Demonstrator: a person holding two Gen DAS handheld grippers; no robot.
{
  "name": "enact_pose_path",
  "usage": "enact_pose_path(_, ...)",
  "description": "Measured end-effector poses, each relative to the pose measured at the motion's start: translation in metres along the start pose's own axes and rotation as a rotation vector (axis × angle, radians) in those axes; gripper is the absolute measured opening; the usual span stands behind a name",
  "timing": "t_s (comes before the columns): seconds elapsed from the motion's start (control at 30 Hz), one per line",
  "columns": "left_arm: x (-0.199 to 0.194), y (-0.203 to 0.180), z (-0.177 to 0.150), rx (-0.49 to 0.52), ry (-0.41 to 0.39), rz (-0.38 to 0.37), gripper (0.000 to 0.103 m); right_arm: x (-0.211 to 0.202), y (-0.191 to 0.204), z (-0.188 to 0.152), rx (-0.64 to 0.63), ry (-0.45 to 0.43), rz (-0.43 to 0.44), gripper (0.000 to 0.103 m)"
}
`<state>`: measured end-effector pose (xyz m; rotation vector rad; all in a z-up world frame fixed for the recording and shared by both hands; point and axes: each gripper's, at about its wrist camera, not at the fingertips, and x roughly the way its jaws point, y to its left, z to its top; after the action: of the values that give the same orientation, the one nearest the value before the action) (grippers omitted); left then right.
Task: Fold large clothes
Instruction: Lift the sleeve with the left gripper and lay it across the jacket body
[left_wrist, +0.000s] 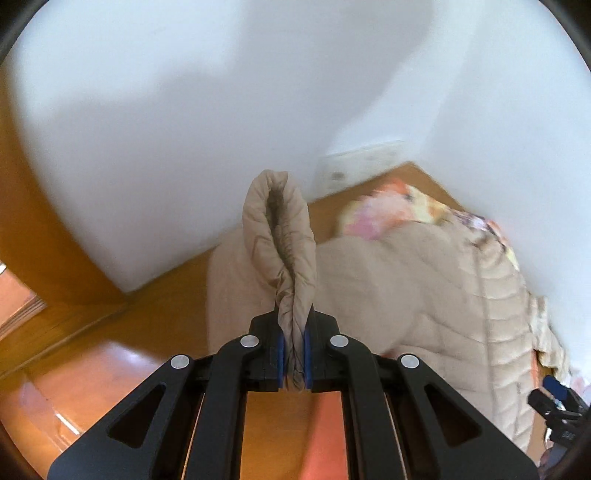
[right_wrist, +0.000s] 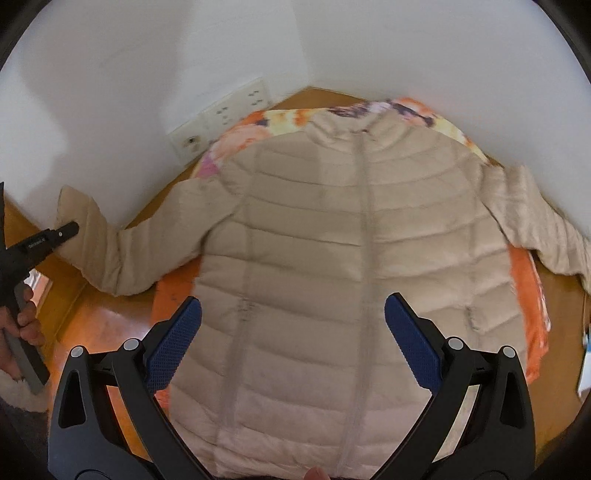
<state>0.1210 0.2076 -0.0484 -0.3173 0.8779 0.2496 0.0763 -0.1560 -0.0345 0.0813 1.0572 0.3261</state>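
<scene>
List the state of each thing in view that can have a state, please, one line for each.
Beige puffer jacket: front up, zipped, spread flat, not yet folded.
Jacket sleeve cuff: lifted, pinched in the left tool.
Other sleeve: stretched out to the side, flat.
Left tool: shut on the cuff.
Right tool: open, above the jacket's hem, holding nothing.

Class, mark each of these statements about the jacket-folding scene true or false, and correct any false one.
1. The left gripper is shut on a cuff of the beige quilted puffer jacket. True.
2. The right gripper clamps the jacket hem. False: its blue-padded fingers stand open above the jacket.
3. The jacket lies on an orange floral cloth. True.
4. The jacket is folded in half. False: it lies spread flat, sleeves out.
</scene>
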Motion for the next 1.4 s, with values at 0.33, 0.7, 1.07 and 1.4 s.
enact_pose_path(0.33,0.011,-0.132,0.018,0.096,-0.004,-0.17,0.008,0.003,-0.085,0.004,0.055,0.038,-0.014,0.099)
enact_pose_path(0.7,0.014,-0.285,0.034,0.279,-0.014,-0.309,0.008,-0.004,-0.167,0.001,0.177,0.023,-0.013,0.099)
enact_pose_path(1.07,0.042,-0.399,-0.01,0.41,0.071,-0.416,0.009,-0.021,-0.246,-0.01,0.271,0.019,-0.064,0.099)
enact_pose_path(1.4,0.08,-0.429,-0.051,0.445,0.138,-0.351,0.013,-0.022,-0.285,-0.017,0.278,0.038,-0.071,0.099)
